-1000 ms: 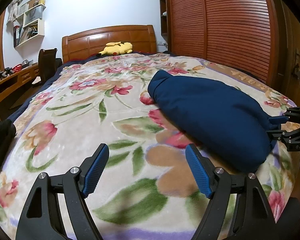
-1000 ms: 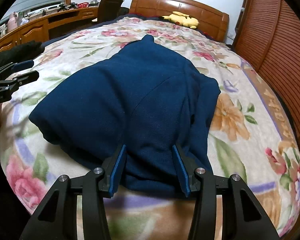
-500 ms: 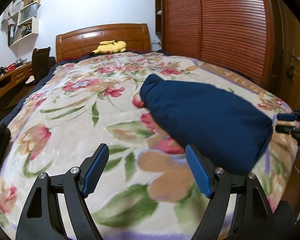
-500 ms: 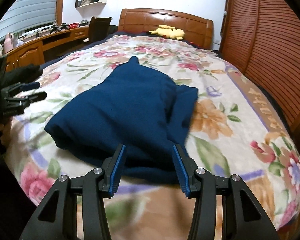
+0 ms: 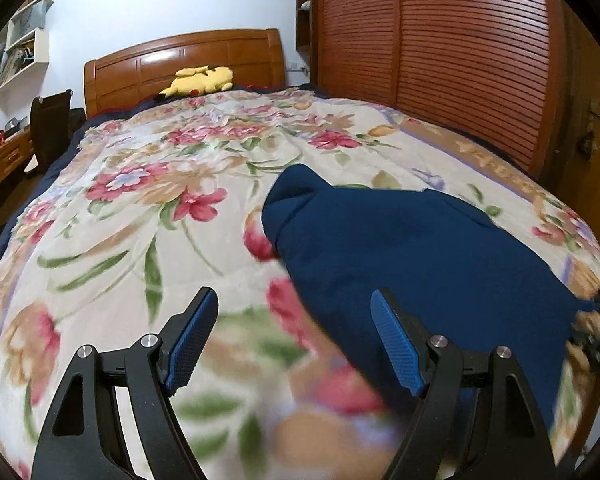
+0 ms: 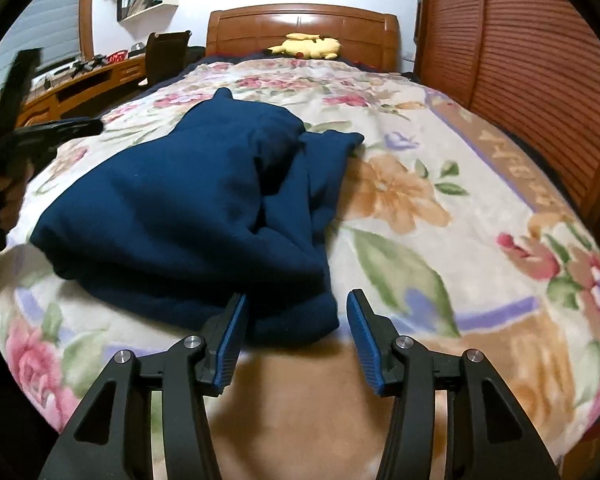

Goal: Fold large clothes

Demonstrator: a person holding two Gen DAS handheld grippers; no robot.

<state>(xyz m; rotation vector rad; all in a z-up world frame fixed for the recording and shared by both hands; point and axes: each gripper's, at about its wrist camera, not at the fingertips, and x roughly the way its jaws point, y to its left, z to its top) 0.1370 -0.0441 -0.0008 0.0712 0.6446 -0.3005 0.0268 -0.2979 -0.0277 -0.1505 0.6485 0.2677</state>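
A dark blue garment (image 5: 420,248) lies folded into a thick bundle on the floral blanket (image 5: 148,216), near the bed's foot. My left gripper (image 5: 294,294) hovers open over the blanket at the bundle's left edge, its right finger (image 5: 396,344) in front of the cloth. In the right wrist view the blue garment (image 6: 188,200) has one sleeve folded along its right side. My right gripper (image 6: 297,296) is at the near corner, and its jaws are opening. The corner reaches between the fingertips, but the pads do not press it. The left gripper (image 6: 52,132) shows at the far left.
A yellow plush toy (image 5: 200,80) rests by the wooden headboard (image 5: 180,56). A slatted wooden wardrobe (image 5: 440,60) runs along the bed's right side. A desk (image 6: 88,80) and a dark chair (image 6: 166,56) stand to the left, with wall shelves above.
My left gripper has swung right, towards the garment's edge. My right gripper has drawn back from the hem that its jaws held, and they now stand wider. The bundle stays put.
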